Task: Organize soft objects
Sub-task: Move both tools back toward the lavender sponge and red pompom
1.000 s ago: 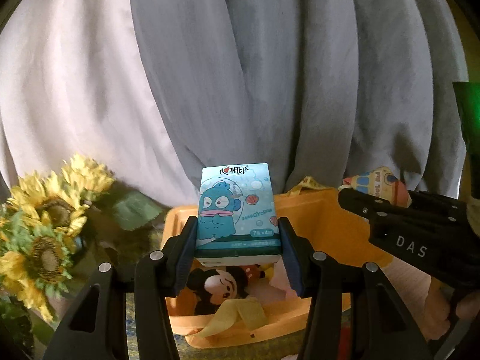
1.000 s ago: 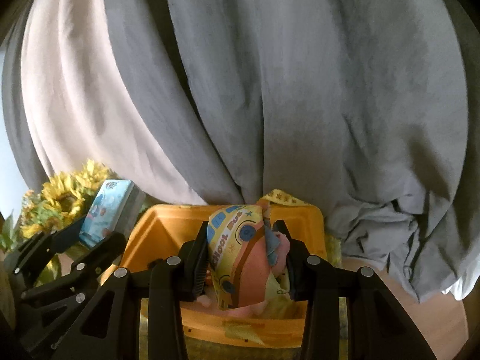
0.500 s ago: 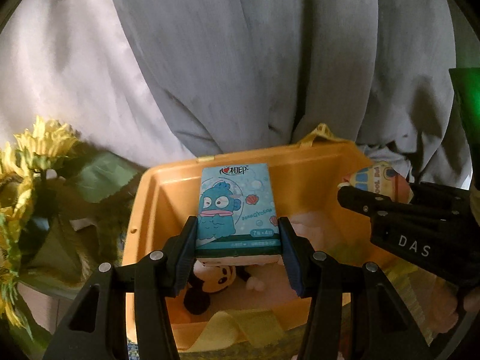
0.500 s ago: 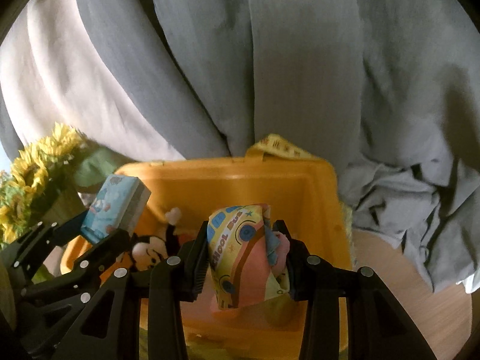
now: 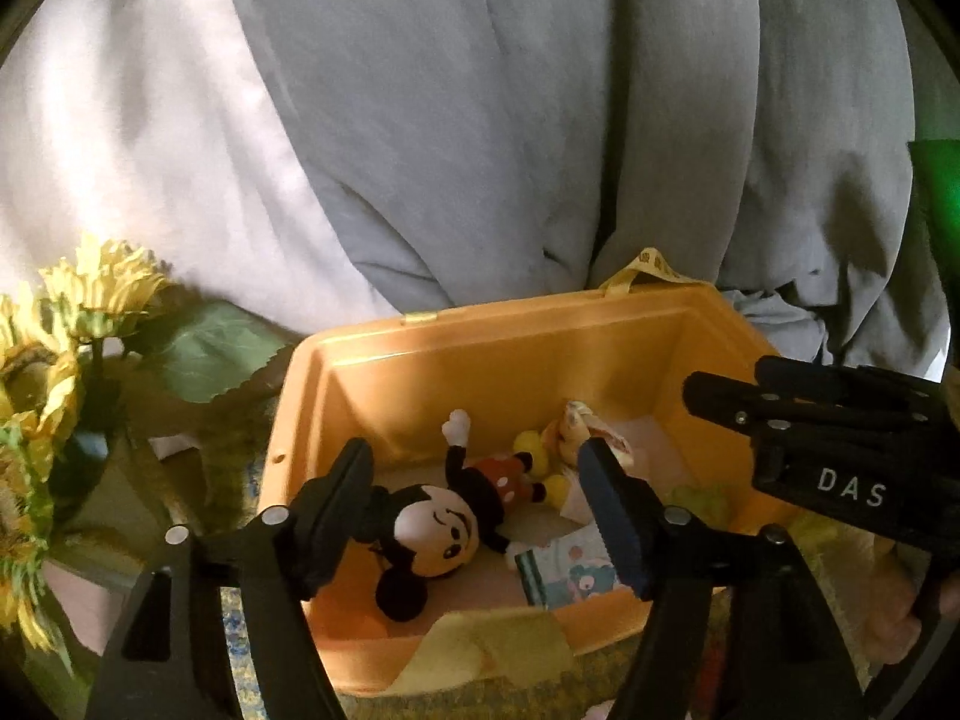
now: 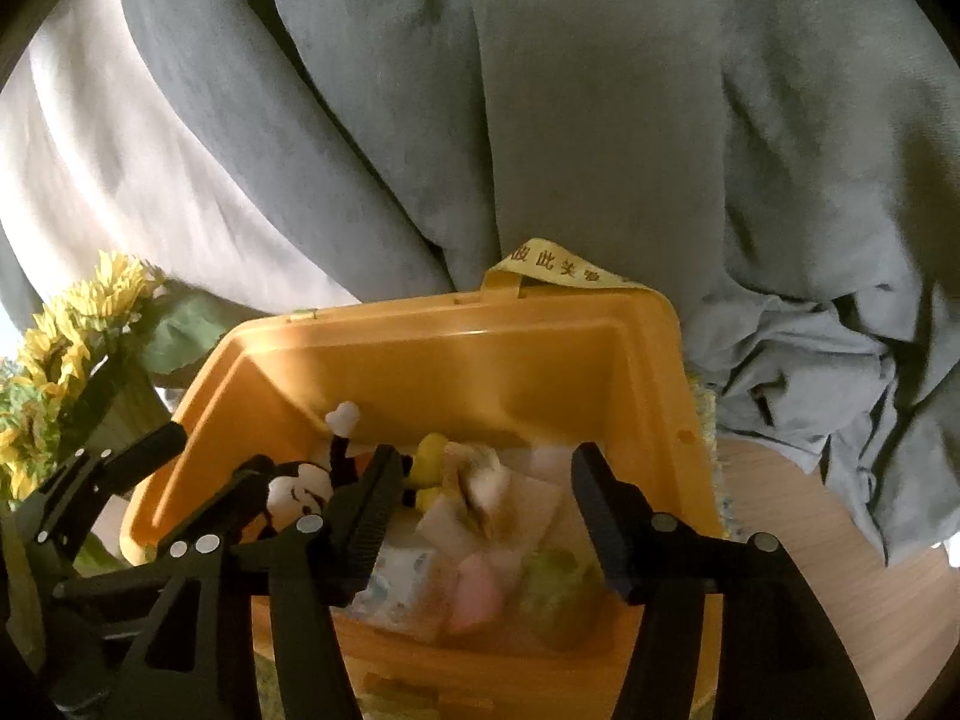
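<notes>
The orange moulded-plastic storage bin (image 5: 456, 360) filled the lower middle of both views. It looked rigid and light, with a yellow printed ribbon strap (image 6: 558, 267) at its far rim as the likely place to lift it.

Next in size, the black, white and red mouse plush toy (image 5: 456, 510) lay on its back on the bin floor, head toward the lower left. It would probably squash easily and weigh little; the round head or torso offered the firmest pinch, the thin arms the worst.

The pale blue cartoon-printed tissue pack (image 5: 570, 570) lay flat in the bin near the front wall, lower centre of the left view. Its wrapper looked slick and the contents yielding, so a grip across its short sides seemed safest.

The crumpled yellow and pink printed cloth pouch (image 6: 480, 480) rested in the bin's middle. It seemed limp and would likely sag wherever pinched.

The left gripper (image 5: 480, 516) hung over the bin with its jaws opening and nothing pressed between them; the right gripper (image 6: 486, 516) was likewise opening and empty, with the pouch below it.

The right view was blurred, so the pink and green soft lumps (image 6: 552, 588) by the front wall could not be identified. The left gripper's finger hid part of the tissue pack.
</notes>
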Tool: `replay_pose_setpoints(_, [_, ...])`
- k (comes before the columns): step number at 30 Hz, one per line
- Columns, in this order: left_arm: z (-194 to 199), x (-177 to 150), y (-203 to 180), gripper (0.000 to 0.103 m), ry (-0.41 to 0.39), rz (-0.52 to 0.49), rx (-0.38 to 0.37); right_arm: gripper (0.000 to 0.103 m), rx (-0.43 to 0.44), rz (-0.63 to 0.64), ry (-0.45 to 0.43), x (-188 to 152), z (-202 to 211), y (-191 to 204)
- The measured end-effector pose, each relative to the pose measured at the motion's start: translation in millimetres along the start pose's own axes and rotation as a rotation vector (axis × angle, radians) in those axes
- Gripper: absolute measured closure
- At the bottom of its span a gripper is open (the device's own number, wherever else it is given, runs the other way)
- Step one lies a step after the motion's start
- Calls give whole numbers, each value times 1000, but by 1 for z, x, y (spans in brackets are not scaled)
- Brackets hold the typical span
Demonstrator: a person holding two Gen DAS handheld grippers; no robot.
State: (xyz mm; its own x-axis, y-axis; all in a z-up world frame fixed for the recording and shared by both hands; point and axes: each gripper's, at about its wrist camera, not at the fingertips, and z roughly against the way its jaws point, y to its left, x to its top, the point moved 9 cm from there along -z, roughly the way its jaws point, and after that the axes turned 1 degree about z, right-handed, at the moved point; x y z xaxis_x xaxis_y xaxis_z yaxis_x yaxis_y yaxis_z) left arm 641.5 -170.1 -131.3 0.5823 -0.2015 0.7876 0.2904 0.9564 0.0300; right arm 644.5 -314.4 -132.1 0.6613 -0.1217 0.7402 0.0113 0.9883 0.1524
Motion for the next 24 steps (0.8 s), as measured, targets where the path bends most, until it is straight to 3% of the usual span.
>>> replay_pose_setpoints(11, [62, 5, -5, 27, -98, -10, 7, 28, -90, 53, -154, 5, 69, -3])
replay_pose_setpoints(24, [116, -10, -16, 25, -159, -34, 22, 28, -121, 75, -211, -17, 123, 4])
